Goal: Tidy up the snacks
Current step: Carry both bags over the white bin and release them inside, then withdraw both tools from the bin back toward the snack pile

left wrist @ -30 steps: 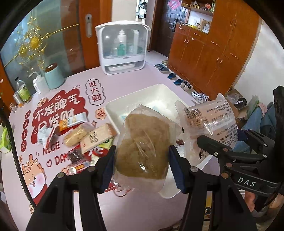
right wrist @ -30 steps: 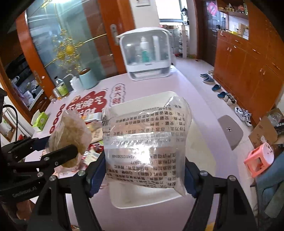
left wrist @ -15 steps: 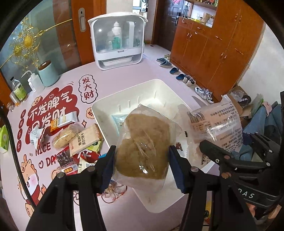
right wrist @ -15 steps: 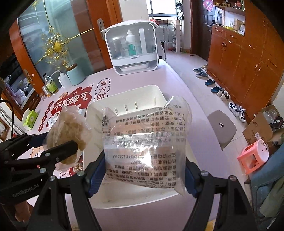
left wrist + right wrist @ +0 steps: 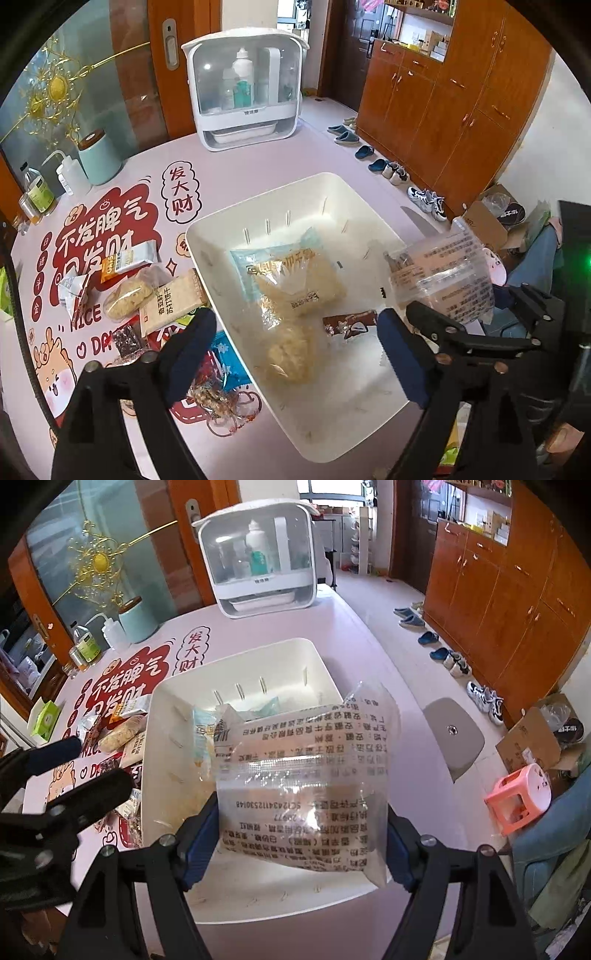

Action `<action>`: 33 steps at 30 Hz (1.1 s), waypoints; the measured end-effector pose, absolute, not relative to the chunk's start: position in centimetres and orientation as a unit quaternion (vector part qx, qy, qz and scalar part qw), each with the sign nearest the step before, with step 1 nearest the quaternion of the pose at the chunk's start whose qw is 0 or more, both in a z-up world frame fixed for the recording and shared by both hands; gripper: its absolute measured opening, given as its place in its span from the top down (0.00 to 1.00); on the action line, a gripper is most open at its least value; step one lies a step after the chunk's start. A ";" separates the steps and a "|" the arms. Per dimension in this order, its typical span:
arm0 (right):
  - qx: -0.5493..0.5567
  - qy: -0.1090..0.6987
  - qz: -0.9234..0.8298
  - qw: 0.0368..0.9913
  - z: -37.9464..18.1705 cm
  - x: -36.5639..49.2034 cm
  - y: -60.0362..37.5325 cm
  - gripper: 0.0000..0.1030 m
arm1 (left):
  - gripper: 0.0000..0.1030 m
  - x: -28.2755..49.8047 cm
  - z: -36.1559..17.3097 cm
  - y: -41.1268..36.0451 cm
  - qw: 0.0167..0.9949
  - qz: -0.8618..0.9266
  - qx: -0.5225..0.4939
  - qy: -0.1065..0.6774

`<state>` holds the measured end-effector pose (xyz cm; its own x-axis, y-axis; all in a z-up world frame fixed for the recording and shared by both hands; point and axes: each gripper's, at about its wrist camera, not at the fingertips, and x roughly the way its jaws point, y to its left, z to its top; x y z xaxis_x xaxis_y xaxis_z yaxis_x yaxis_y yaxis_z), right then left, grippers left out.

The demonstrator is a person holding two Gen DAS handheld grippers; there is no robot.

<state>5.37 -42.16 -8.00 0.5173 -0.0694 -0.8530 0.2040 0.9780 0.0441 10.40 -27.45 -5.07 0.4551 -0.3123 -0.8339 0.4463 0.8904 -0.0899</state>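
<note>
The left hand-held gripper (image 5: 291, 350) hangs apart and empty over the bin (image 5: 369, 402), where a brown bag (image 5: 286, 347) lies. The right hand-held gripper (image 5: 301, 843) is clamped on a printed bag (image 5: 306, 786) above the bin, probably to drop it in.

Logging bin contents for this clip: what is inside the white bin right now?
In the white bin: a blue noodle packet, a clear bag of brown snack overlapping it, and a small brown wrapper. The near right corner is covered by the printed clear bag.
</note>
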 end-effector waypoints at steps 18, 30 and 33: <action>0.038 0.451 -0.057 0.890 -6.8 5.2 -40.6 0.12 | 0.09 9.9 -4.8 -25.5 0.849 -0.204 0.056 0.484; 0.038 0.459 -0.048 0.886 -6.9 4.4 -39.4 0.12 | 0.09 8.1 -4.5 -23.7 0.852 -0.199 0.051 0.481; 0.032 0.460 -0.044 0.886 -6.9 4.3 -38.6 0.12 | 0.09 7.6 -4.2 -22.7 0.856 -0.193 0.046 0.478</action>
<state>4.25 -38.65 -6.88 0.5733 -0.0481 -0.8179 0.1078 0.9940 0.0172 7.61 -22.73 -4.24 0.4686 -0.2866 -0.8356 0.3739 0.9214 -0.1063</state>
